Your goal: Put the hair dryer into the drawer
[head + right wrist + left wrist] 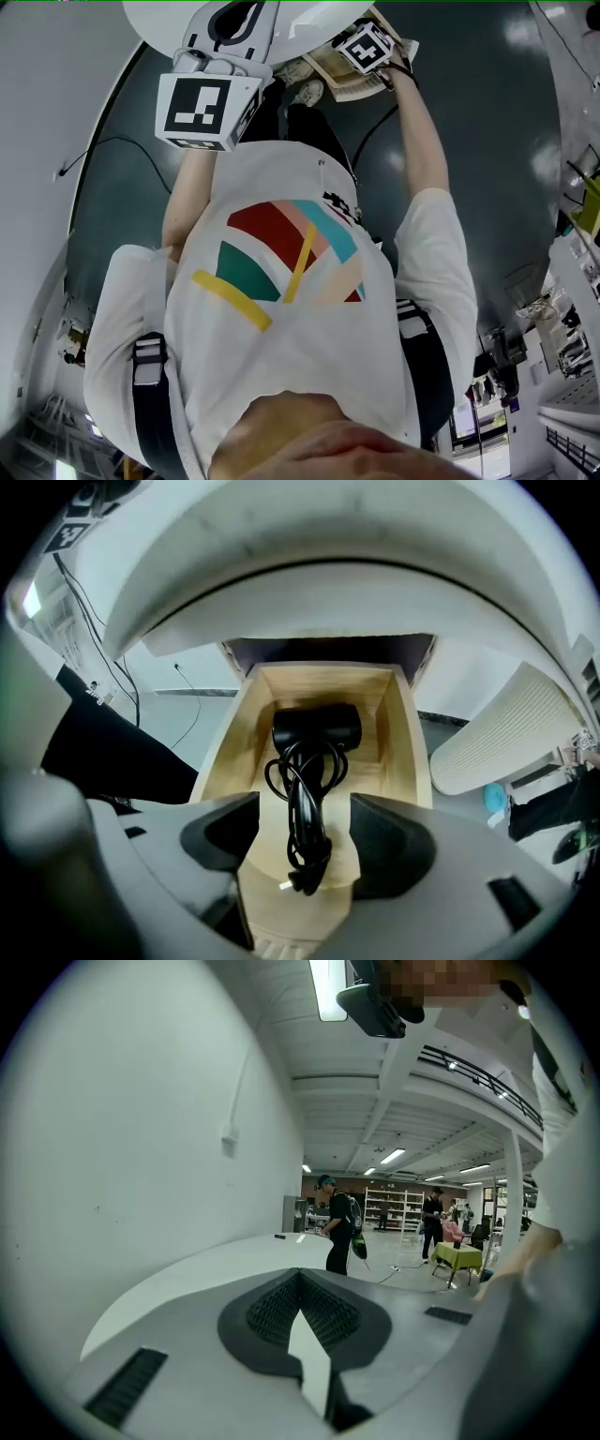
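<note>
Two claws (302,1321) (305,827) with square markers (199,105)

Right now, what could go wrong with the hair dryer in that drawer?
The plug of the cord lies near the front of the open drawer, so it might get pinched when the drawer shuts. The right gripper hangs open right over the looped cord and could snag it.

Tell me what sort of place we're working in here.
Probably a large open workshop or lab hall: white shelving racks stand at the back, long ceiling strip lights run overhead, and there is a table under a yellow-green cloth.
</note>
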The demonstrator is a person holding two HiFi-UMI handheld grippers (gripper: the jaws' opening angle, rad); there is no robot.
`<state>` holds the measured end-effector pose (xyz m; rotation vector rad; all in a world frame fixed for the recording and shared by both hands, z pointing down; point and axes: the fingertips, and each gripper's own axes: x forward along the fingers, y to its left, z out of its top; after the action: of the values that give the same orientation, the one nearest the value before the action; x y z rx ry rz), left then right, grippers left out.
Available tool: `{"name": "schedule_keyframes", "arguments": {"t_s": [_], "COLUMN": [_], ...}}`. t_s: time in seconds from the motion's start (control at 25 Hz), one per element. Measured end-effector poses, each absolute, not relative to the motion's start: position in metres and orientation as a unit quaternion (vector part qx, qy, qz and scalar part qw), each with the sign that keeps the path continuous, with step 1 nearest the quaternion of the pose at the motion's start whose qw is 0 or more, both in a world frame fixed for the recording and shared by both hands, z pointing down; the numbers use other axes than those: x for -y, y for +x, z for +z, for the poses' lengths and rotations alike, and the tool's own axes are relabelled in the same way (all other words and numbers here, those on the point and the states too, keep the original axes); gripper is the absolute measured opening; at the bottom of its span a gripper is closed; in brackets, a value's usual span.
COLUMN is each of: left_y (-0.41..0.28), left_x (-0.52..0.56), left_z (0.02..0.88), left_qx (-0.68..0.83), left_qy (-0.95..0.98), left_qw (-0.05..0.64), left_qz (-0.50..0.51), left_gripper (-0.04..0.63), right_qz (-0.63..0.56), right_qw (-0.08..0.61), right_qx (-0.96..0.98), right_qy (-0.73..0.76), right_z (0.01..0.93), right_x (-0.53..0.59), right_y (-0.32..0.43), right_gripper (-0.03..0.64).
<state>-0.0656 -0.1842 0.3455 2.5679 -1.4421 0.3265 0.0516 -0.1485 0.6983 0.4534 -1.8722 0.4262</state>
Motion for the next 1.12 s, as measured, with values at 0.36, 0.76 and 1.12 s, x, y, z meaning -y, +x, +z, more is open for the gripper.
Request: {"name": "schedule_keyframes", "arguments": {"t_s": [0.36, 0.76, 1.12], "left_y": [-0.061, -0.032, -0.002], "left_x": [0.188, 0.202, 0.204], "left_z": [0.331, 0.313, 0.297], "left_qx": [0.469, 0.424, 0.385], "left_qy": [0.876, 0.902, 0.92], "left_qw": [0.081, 0.06, 0.023], "left_qz": [0.078, 0.057, 0.064], "left_gripper": [0.014, 0.014, 0.015], "right_qz": [0.202, 0.23, 0.199], "right_qw": [0.524, 0.375, 0.196], "right_qx": [0.787, 0.781, 0.791], "right_qy": [0.256, 0.443, 0.545], "right_z": [0.663, 0.567, 0.443], "right_x": [0.138, 0.166, 0.186], "right_y": [0.064, 0.094, 0.097], "right_gripper": [0.305, 0.232, 0.221]}}
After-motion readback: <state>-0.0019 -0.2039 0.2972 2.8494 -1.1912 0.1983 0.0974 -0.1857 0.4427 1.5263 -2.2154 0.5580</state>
